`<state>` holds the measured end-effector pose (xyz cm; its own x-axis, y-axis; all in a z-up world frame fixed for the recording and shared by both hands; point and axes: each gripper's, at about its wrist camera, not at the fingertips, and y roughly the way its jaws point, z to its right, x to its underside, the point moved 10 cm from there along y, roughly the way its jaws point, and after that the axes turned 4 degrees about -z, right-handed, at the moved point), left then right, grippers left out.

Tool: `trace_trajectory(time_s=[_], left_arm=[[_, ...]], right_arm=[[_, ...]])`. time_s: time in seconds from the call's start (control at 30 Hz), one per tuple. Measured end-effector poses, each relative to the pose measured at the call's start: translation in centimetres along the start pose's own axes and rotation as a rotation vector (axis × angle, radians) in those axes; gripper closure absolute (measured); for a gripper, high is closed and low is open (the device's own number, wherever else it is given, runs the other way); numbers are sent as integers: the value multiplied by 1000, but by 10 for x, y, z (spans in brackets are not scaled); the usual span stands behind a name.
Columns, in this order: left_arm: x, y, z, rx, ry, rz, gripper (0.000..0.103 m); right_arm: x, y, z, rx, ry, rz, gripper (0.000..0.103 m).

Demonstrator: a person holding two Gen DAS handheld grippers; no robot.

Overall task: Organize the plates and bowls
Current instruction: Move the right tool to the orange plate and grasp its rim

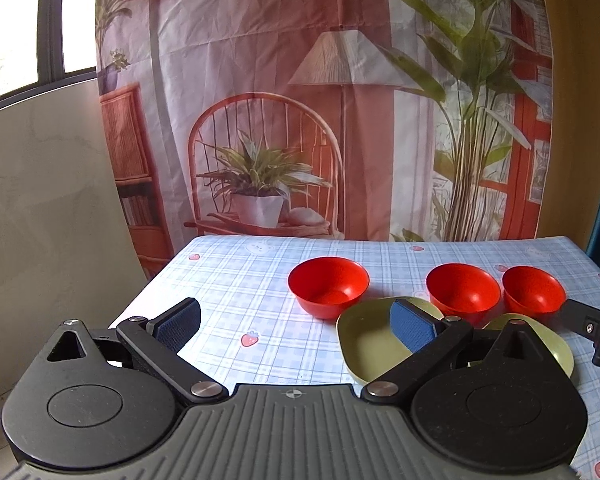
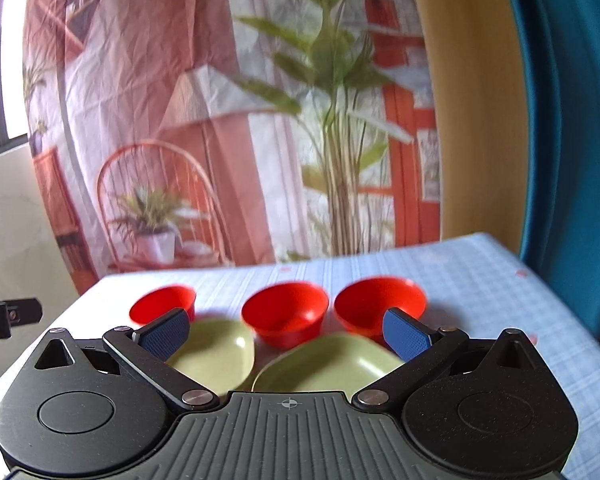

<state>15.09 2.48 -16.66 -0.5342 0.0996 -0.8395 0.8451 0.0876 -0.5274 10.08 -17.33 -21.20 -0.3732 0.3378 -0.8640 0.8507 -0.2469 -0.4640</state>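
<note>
Three red bowls stand in a row on the checked tablecloth: left bowl (image 1: 328, 286) (image 2: 164, 303), middle bowl (image 1: 463, 286) (image 2: 285, 312), right bowl (image 1: 533, 288) (image 2: 380, 303). Two green plates lie in front of them: left plate (image 1: 370, 346) (image 2: 216, 354), right plate (image 1: 548, 340) (image 2: 332, 364). My left gripper (image 1: 296, 328) is open and empty above the table, its right fingertip over the left plate. My right gripper (image 2: 286, 334) is open and empty, hovering over both plates; the right wrist view is motion-blurred.
The table (image 1: 236, 280) is covered by a blue checked cloth with strawberries. A printed backdrop curtain (image 1: 300, 100) hangs right behind it. A pale wall (image 1: 48, 200) is to the left, a blue curtain (image 2: 572, 120) to the right. Part of the right gripper (image 1: 596, 328) shows at the right edge.
</note>
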Motion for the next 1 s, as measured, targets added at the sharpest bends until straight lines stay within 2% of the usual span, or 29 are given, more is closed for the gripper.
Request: trace_trajectory(time_s=[0.17, 0.33, 0.5, 0.63, 0.77, 0.9, 1.0], left_arm=[[20, 16, 0, -13, 28, -36, 1], [39, 27, -4, 38, 1, -70, 1], [57, 38, -2, 60, 5, -113, 4], [72, 46, 3, 109, 3, -151, 11], [82, 51, 9, 147, -2, -178, 18], [88, 52, 17, 173, 25, -196, 37], [92, 52, 22, 206, 26, -213, 48]], right_arm=[[20, 9, -6, 16, -5, -61, 0], [32, 16, -8, 20, -7, -114, 0], [53, 25, -17, -23, -9, -195, 1], [68, 30, -21, -34, -10, -262, 8], [77, 31, -24, -50, -30, -296, 24], [83, 32, -30, -61, -53, -328, 35], [89, 32, -31, -72, -58, -362, 36]])
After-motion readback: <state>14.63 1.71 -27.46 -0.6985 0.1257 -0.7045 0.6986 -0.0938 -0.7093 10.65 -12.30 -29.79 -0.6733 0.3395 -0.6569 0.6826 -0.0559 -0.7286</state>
